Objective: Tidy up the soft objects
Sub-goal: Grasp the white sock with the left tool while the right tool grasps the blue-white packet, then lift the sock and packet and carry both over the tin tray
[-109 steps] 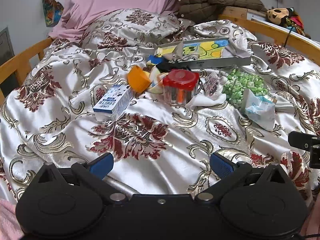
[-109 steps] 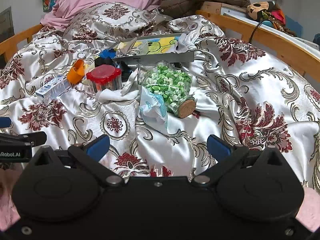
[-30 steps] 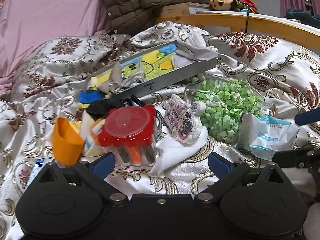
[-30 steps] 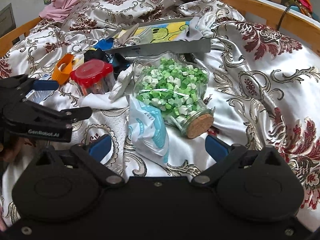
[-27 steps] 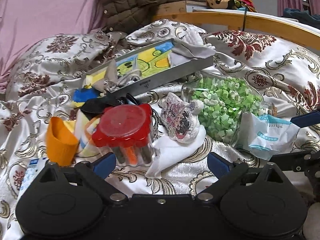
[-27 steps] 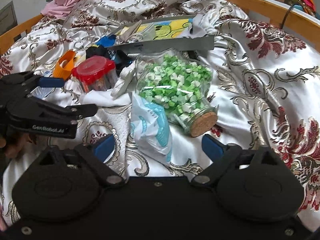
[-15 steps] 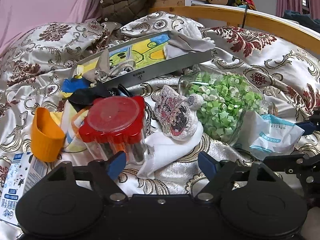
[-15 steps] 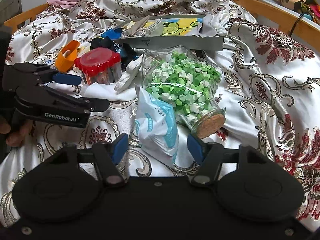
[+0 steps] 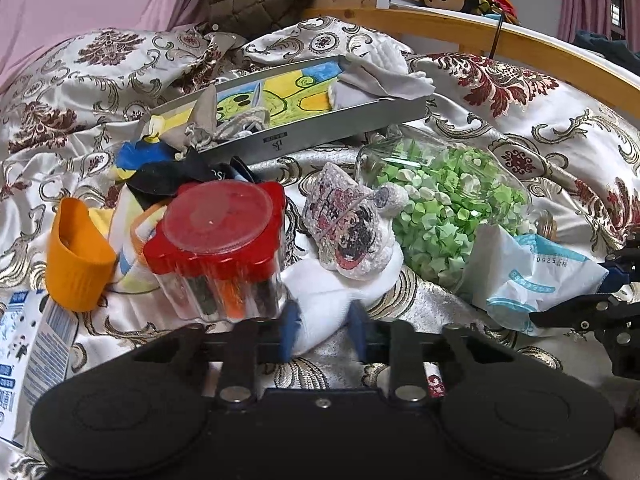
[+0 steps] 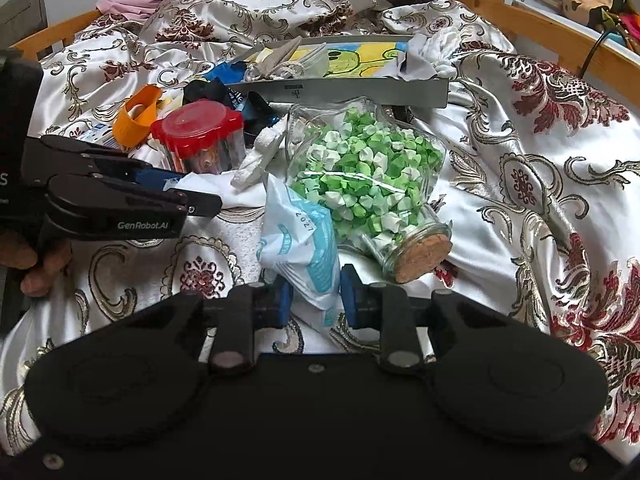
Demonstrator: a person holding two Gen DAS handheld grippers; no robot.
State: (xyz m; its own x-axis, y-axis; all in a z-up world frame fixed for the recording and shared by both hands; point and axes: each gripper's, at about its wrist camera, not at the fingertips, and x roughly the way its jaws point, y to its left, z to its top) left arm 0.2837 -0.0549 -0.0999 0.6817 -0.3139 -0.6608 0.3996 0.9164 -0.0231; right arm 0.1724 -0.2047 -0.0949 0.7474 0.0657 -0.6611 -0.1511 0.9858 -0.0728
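The left gripper (image 9: 323, 330) is closing, its blue pads set on either side of the near end of a white sock (image 9: 324, 300) and touching it. The sock lies on the quilt (image 9: 560, 128), running up under a printed pouch (image 9: 348, 232) that leans on it. Just to the sock's left stands a clear tub (image 9: 218, 240) with a red lid, so that side is tight; an orange cup (image 9: 78, 258) and a carton (image 9: 28, 340) crowd the space further left.

The right gripper (image 10: 314, 300) is also closing, its pads pinching the lower end of a pale blue packet (image 10: 300, 240). The packet rests against a glass jar (image 10: 368, 172) of green paper stars, which lies on its side with its cork (image 10: 422, 260) pointing toward the camera. The jar hems the packet in on the right and behind.

A grey tray (image 10: 360, 88) with a yellow-green picture bounds the clutter at the back, with cloths draped over its right end. In the right wrist view the left gripper comes in from the left edge, a hand (image 10: 36, 264) behind it, near the packet but apart from it.

Open quilt lies to the right of the jar, out to the wooden rail (image 10: 560, 36), and in the foreground between the two grippers. The left rail (image 10: 48, 38) is well apart from the pile.
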